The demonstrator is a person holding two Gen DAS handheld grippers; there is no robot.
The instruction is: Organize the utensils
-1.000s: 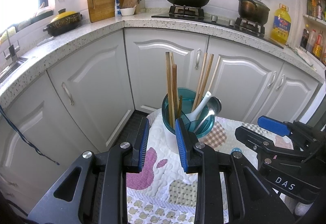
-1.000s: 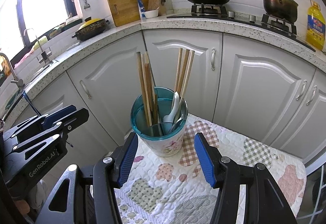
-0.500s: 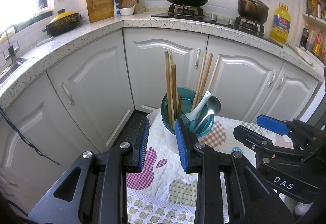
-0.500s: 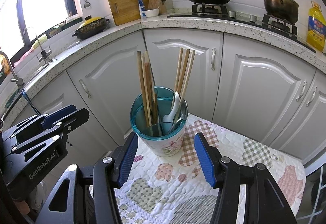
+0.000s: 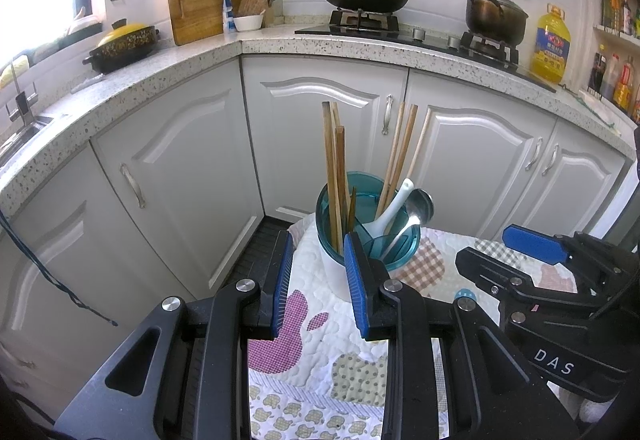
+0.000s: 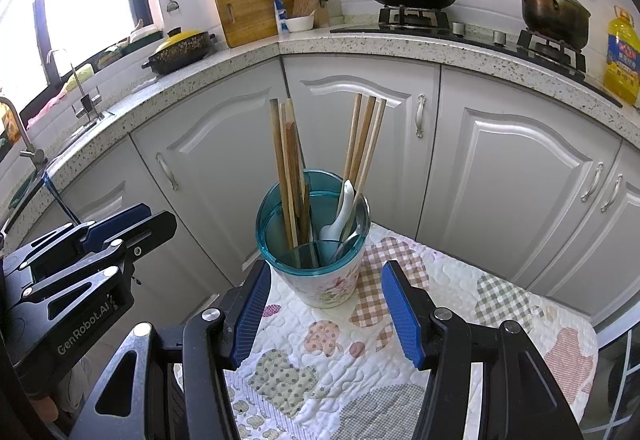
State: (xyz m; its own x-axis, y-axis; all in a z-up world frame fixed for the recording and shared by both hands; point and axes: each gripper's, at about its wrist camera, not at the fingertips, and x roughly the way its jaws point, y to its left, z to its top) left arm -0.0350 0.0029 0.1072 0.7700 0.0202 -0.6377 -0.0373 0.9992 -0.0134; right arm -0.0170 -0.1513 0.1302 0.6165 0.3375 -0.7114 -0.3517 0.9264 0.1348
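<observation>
At the left, the left gripper [image 5: 316,280] hangs over the near left part of the quilted counter [image 5: 320,352], its blue pads set at a narrow gap with nothing between them. It tilts down toward the utensil holder [image 6: 316,264], a fair stance for dipping in, though no utensil is in its reach yet.

In the middle stands the holder, a floral cup with a teal divided insert, upright on the patchwork quilt near the far left corner of the counter. The darker wooden chopsticks [image 6: 290,175] stand in its left compartment and the paler chopsticks [image 6: 364,143] lean in the right one, beside a white spoon [image 6: 340,220] and a metal spoon [image 5: 416,205]. The sorting by kind looks largely done; nothing lies loose on the quilt.

At the right, the right gripper [image 6: 324,314] faces the holder with its pads held wide and empty, the cup's base just beyond them, apart from both pads.

Room is tight behind: the grey cabinet doors [image 6: 500,175] rise just past the counter's far edge, and the holder sits near that edge, so a push could tip it off. The open quilt to the right and toward the camera gives the freest space. The tall chopsticks overhang and could catch a passing pad.
</observation>
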